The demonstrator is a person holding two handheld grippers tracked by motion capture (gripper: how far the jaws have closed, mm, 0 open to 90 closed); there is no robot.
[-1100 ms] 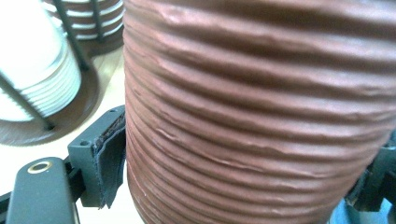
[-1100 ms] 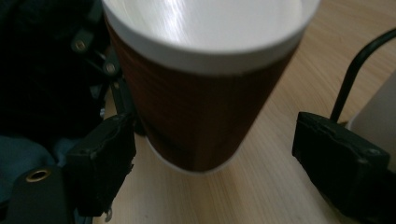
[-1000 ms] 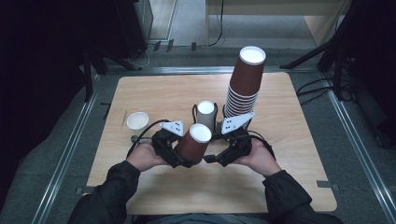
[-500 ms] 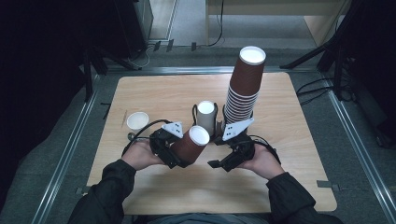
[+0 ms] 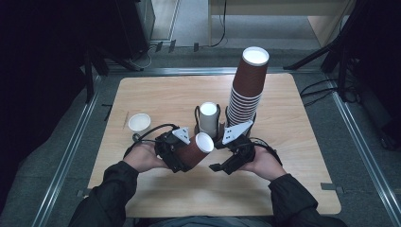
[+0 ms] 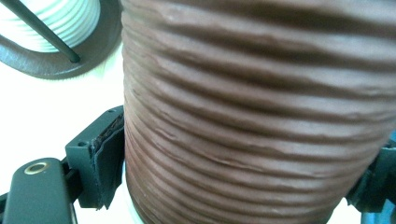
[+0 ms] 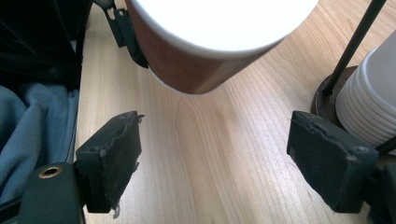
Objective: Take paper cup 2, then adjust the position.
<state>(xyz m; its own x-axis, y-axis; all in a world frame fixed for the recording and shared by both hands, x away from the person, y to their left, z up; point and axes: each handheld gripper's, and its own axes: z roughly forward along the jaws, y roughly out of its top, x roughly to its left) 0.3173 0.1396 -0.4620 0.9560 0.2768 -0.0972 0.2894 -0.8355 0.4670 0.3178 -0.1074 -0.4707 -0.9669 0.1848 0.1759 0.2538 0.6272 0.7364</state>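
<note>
Wooden bench (image 5: 293, 142) under my hands carries, toward twelve o'clock, a tall stack of brown cups (image 5: 246, 90) and a holder of white cups (image 5: 208, 116). My left tool (image 5: 182, 153) is clenched on a ribbed brown cup (image 5: 195, 149), tilted with its mouth toward two o'clock. My right tool (image 7: 215, 158), at three o'clock of it, stands released, nothing between its pads.

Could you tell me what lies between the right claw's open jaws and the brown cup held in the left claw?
Only bare wooden table: in the right gripper view, the right claw gapes short of the brown cup.
</note>
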